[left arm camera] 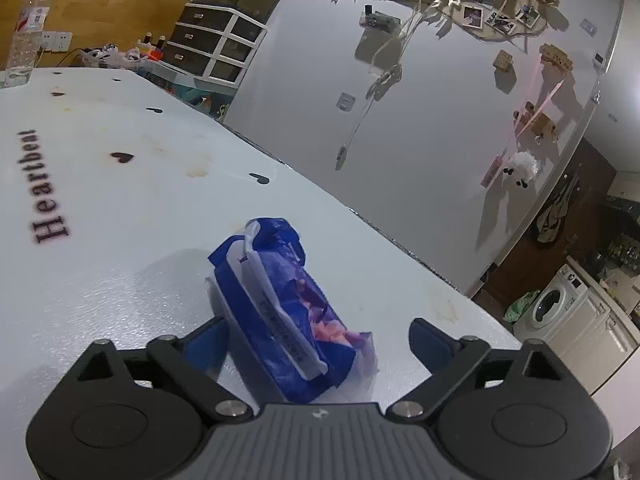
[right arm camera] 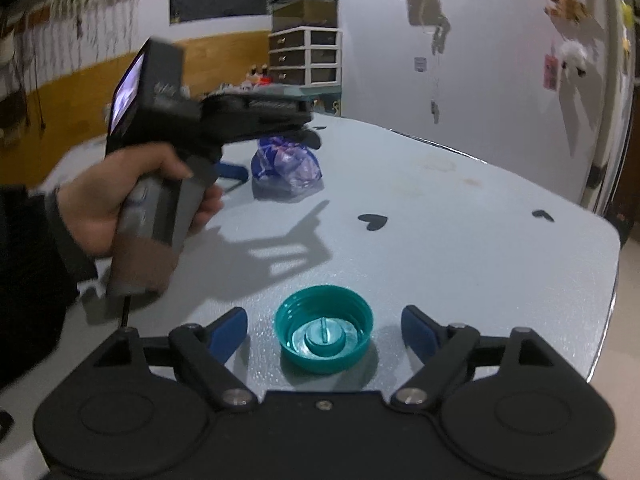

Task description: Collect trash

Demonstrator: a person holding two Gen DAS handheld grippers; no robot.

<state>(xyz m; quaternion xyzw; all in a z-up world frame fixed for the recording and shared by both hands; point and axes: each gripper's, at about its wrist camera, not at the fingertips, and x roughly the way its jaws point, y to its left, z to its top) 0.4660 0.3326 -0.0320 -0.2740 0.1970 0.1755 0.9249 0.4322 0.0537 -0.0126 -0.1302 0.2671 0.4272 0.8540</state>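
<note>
A grey wall [left arm camera: 420, 128] hung with photos meets orange panelling [left arm camera: 112, 12], a white drawer unit [left arm camera: 218, 46], and a washing machine [left arm camera: 554, 304].

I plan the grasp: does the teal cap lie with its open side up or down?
Open side up: the teal cap shows its hollow inside and inner ring.
</note>
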